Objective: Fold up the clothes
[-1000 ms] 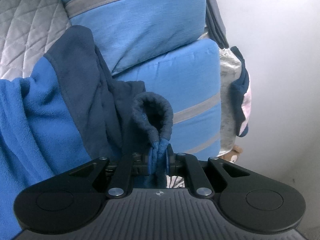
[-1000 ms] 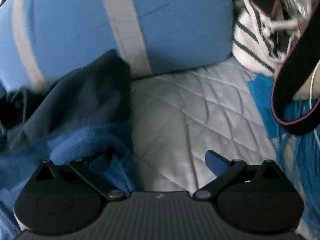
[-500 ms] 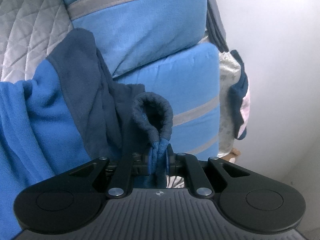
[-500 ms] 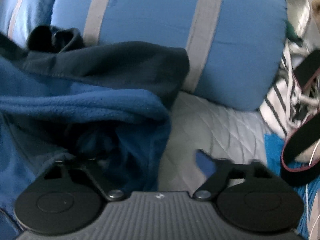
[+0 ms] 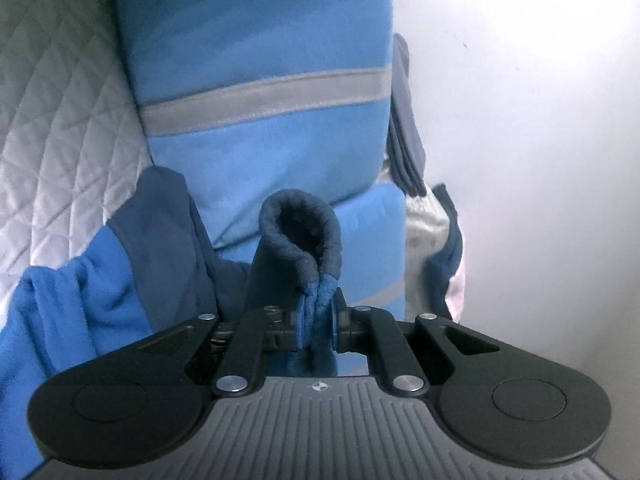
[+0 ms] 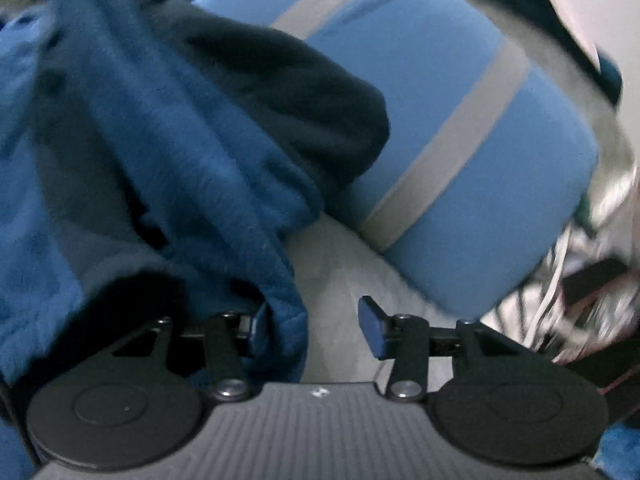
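Observation:
A blue fleece garment with navy panels (image 5: 72,304) lies over a quilted grey cover. My left gripper (image 5: 316,322) is shut on its navy cuff (image 5: 300,224), which loops up above the pads. In the right wrist view the same fleece (image 6: 168,160) hangs in thick folds at the left. My right gripper (image 6: 312,326) has its jaws closing; a blue edge of the fleece (image 6: 286,320) sits inside them against the left pad, while the right fingertip (image 6: 370,324) stands apart from the cloth.
Light-blue cushions with grey stripes (image 5: 260,92) (image 6: 460,160) stand behind the fleece. A white wall (image 5: 520,140) is at the right. Striped cloth and a dark strap (image 6: 588,280) lie at the far right on the quilted cover (image 5: 52,120).
My right gripper rolled and moved left onto the fleece, its jaws narrowing around a blue edge. My left gripper rose toward the cushions, still holding the cuff.

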Tool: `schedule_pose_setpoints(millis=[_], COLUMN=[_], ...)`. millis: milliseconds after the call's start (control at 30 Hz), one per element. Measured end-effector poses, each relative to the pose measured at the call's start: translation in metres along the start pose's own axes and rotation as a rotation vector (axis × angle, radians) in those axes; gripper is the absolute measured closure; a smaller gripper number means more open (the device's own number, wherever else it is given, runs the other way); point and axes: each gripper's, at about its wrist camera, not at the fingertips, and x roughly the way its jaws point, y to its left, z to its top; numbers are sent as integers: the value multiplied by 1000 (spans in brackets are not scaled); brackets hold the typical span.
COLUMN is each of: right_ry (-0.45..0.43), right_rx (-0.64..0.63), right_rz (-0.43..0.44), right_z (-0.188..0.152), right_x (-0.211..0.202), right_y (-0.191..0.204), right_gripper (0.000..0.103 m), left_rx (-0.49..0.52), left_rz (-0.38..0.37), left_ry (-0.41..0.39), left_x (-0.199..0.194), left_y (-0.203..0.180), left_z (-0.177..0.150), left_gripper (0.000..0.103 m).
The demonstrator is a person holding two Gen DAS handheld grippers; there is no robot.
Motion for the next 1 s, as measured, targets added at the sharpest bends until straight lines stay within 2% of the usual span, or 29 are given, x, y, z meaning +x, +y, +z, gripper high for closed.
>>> schedule_pose_setpoints(millis=[100, 167, 200, 233, 267, 367, 467, 533, 567, 600, 633, 667, 700, 733, 867, 1000], right_ry=[-40, -60, -67, -66, -59, 2, 87, 142, 169, 191, 203, 199, 185, 172, 92, 58], right_rx=[-159, -246, -268, -250, -206, 121, 588, 860, 927, 943, 916, 847, 764, 680, 290, -78], right_rz=[-36, -44, -42, -29, -8, 110, 260, 348, 369, 370, 351, 311, 264, 216, 76, -42], right_z=[-1, -4, -5, -4, -3, 0, -19, -38, -45, -48, -46, -42, -35, -29, -19, -13], right_x=[-7, -11, -12, -13, -14, -8, 10, 24, 28, 30, 30, 27, 23, 18, -2, -7], right_y=[17, 25, 27, 24, 18, -21, -66, -86, -87, -85, -80, -75, -69, -63, -28, 10], right_gripper=[56, 69, 69, 75, 77, 77, 79, 83, 81, 67, 55, 50, 37, 30, 29, 29], left_rx=[5, 8, 11, 16, 21, 41, 60, 73, 78, 82, 86, 88, 88, 87, 81, 78], left_rz=[16, 28, 37, 52, 68, 114, 137, 123, 114, 105, 98, 96, 95, 94, 96, 93], left_ry=[-14, -21, -23, -22, -14, 31, 88, 108, 114, 119, 123, 125, 124, 124, 123, 120], left_x=[-1, -2, -2, -2, -2, 2, 7, 8, 8, 8, 8, 8, 8, 8, 10, 11], left_y=[0, 1, 1, 1, 2, 5, 8, 9, 8, 8, 7, 7, 7, 7, 7, 6], left_z=[3, 4, 4, 5, 6, 2, -5, -10, -12, -13, -15, -15, -16, -16, -16, -16], left_gripper=[91, 91, 91, 91, 91, 91, 91, 91, 91, 91, 91, 91, 91, 91, 91, 91])
